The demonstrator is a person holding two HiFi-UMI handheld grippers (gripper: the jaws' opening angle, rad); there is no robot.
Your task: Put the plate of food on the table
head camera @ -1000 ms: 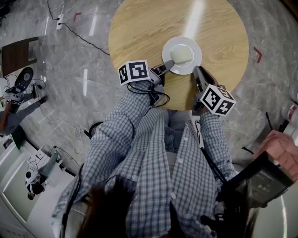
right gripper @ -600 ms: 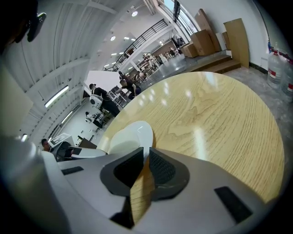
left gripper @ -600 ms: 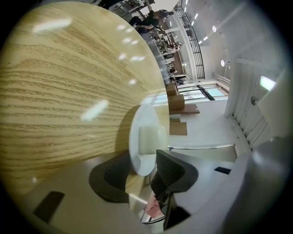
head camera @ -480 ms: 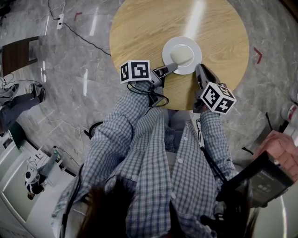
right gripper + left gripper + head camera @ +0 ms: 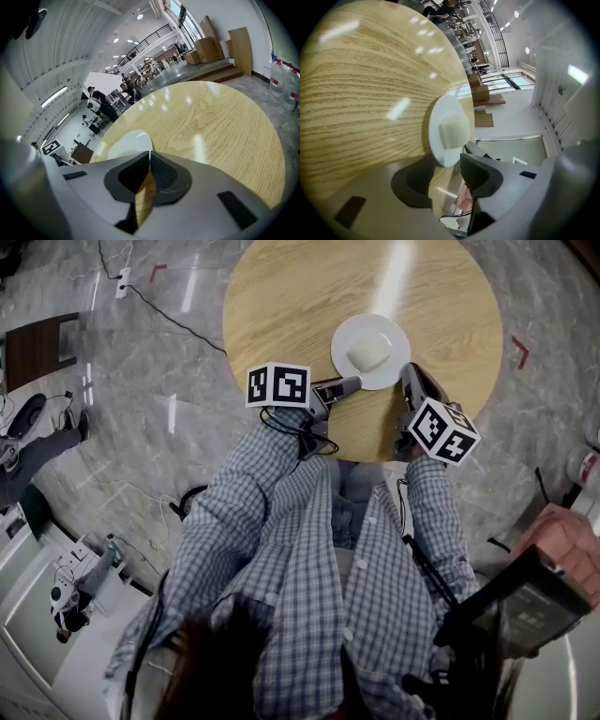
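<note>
A white plate (image 5: 349,334) with a pale block of food (image 5: 368,352) rests on the round wooden table (image 5: 281,296), near its front edge. My left gripper (image 5: 350,382) is just off the plate's near-left rim. Its jaws have just been opening and now stand wide, with nothing between them. In the left gripper view the plate (image 5: 436,140) and food (image 5: 454,132) lie just beyond the left gripper (image 5: 447,171). My right gripper (image 5: 410,372) is beside the plate's right rim, shut and empty. In the right gripper view the plate (image 5: 126,143) shows behind the right gripper (image 5: 149,155).
The table's front edge (image 5: 361,454) is close to the person's body. Cables (image 5: 159,310) run over the marble floor at left. A dark low stand (image 5: 33,348) is at far left. A person's hand with a device (image 5: 553,563) is at lower right.
My left gripper has opened, let go of the plate's rim and drawn back a little. The plate stays on the table. The right gripper has hardly moved.
</note>
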